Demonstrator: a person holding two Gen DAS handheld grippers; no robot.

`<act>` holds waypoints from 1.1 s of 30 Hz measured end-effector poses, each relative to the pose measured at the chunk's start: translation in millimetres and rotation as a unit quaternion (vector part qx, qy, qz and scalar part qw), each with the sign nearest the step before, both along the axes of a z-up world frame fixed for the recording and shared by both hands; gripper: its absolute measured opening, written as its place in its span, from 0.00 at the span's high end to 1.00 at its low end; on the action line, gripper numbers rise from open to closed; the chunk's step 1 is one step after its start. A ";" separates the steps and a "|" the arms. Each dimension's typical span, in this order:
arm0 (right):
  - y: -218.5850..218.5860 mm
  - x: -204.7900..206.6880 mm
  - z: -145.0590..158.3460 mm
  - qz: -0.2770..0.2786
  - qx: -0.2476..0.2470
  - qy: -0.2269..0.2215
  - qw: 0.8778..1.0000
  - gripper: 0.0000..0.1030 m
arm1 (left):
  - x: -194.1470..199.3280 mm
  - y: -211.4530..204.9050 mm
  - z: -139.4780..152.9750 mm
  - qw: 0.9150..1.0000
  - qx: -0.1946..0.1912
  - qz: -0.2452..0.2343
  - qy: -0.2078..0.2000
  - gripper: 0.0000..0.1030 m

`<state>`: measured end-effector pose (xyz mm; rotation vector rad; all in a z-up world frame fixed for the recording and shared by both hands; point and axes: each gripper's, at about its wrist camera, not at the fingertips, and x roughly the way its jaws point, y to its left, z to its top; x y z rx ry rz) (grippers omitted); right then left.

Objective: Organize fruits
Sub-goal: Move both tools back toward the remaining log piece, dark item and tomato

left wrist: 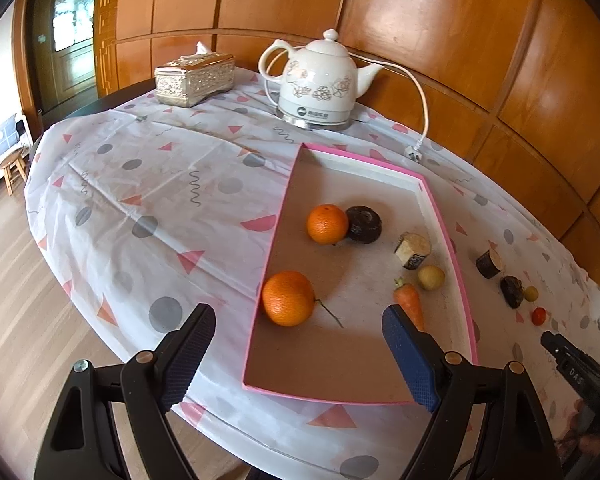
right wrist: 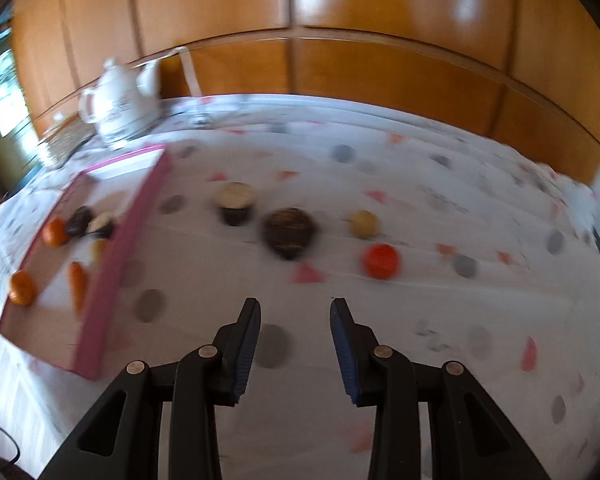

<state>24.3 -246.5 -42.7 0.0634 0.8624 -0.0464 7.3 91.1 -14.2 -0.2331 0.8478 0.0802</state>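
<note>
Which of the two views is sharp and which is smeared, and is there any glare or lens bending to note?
Left wrist view: sharp, the oranges and kettle crisp; glare patches on the wood panelling; fisheye curves the table edge. Right wrist view: motion-smeared, the red fruit and pink tray rim soft, only the right tool fairly crisp; white glare streaks on the panelling.

- The whole right wrist view is smeared; the kettle (right wrist: 118,110) and tray (right wrist: 118,236) contents are soft blobs.
- A dark round item (right wrist: 288,232) cannot be identified.
- The carrot (left wrist: 410,304) is partly hidden behind a left finger (left wrist: 410,356).
- The right gripper body (left wrist: 580,364) is cut off at the left view's right edge.
</note>
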 end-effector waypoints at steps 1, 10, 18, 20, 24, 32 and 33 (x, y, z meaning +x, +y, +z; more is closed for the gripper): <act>-8.4 -1.3 -1.6 -0.013 0.000 0.001 1.000 0.65 | 0.2 -1.6 0.1 1.000 0.001 -0.003 0.001 0.17; -70.8 -20.1 -12.6 -0.100 0.001 0.010 0.995 0.64 | 2.0 -18.6 1.7 1.000 0.012 -0.028 0.002 0.17; -111.2 -35.4 -21.2 -0.162 -0.001 0.017 0.987 0.64 | 7.2 -41.8 7.0 0.997 0.025 -0.072 -0.004 0.17; -119.5 -38.5 -22.3 -0.178 -0.006 0.017 0.984 0.64 | 9.8 -48.8 9.5 0.996 0.027 -0.085 -0.006 0.17; -136.4 -44.9 -25.1 -0.209 -0.009 0.017 0.978 0.64 | 14.9 -66.7 15.8 0.992 0.036 -0.118 -0.016 0.17; -165.3 -53.1 -32.0 -0.257 -0.010 0.019 0.966 0.64 | 30.5 -108.9 23.0 0.980 0.057 -0.191 -0.020 0.17; -167.5 -53.9 -32.7 -0.260 -0.010 0.019 0.965 0.64 | 32.6 -113.3 23.5 0.978 0.059 -0.198 -0.020 0.17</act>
